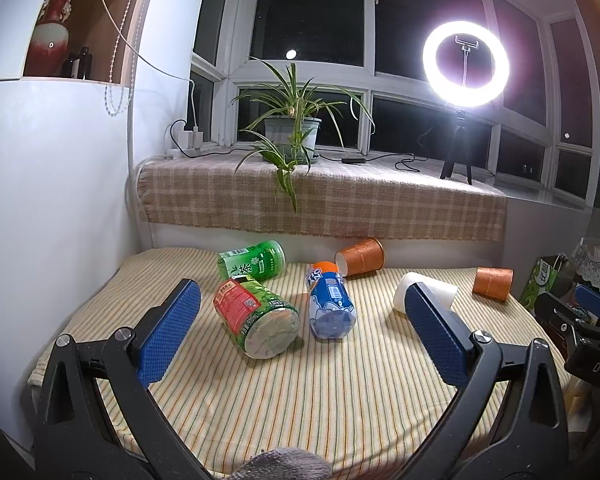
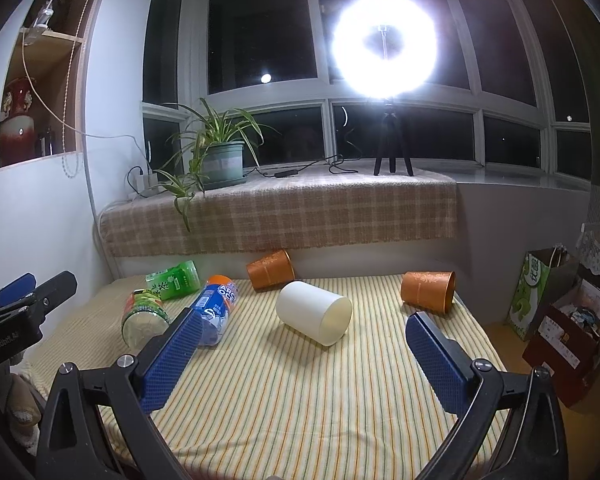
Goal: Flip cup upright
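Nothing grabbed yet – both the left gripper (image 1: 302, 322) and right gripper (image 2: 302, 342) spread wide, empty. Next: close on the toppled white cup (image 2: 314, 313), mid-table – tip upright.

Both wrist views look low across the striped table (image 1: 340, 400) toward the window, sharing it

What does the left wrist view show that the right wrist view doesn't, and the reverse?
Only left: the white cup partly hidden behind its own finger. Only right: that cup's open mouth, and a red box beside the table. Both: two orange cups on their sides, three toppled bottles, the striped cloth, both grippers open.
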{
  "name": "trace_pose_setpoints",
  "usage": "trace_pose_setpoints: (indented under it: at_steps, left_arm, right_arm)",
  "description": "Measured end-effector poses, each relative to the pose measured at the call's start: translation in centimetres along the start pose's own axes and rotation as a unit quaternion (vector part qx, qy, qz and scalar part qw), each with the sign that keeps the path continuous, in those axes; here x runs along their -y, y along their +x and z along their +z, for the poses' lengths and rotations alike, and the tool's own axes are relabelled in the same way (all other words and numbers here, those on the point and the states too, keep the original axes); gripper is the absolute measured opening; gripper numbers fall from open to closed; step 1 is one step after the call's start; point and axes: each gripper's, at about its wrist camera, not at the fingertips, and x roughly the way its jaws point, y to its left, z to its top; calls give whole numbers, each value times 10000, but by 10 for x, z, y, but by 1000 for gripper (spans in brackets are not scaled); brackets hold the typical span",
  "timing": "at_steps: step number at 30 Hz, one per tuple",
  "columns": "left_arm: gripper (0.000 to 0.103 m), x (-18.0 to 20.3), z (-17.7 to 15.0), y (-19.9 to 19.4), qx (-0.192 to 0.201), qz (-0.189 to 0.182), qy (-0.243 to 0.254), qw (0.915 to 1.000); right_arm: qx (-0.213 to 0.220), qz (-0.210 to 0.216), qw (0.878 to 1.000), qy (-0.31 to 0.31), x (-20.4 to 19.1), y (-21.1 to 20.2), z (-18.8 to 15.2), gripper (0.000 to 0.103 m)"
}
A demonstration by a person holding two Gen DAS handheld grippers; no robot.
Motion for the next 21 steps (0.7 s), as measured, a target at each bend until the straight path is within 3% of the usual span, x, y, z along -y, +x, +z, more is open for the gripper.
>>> trace_pose_setpoints:
  at_steps: [21]
  left_arm:
    - [103, 6, -1, 2, -17, 5, 51, 10000]
  right_arm:
    - [-37, 17, 10000, 72, 1, 2, -6, 103]
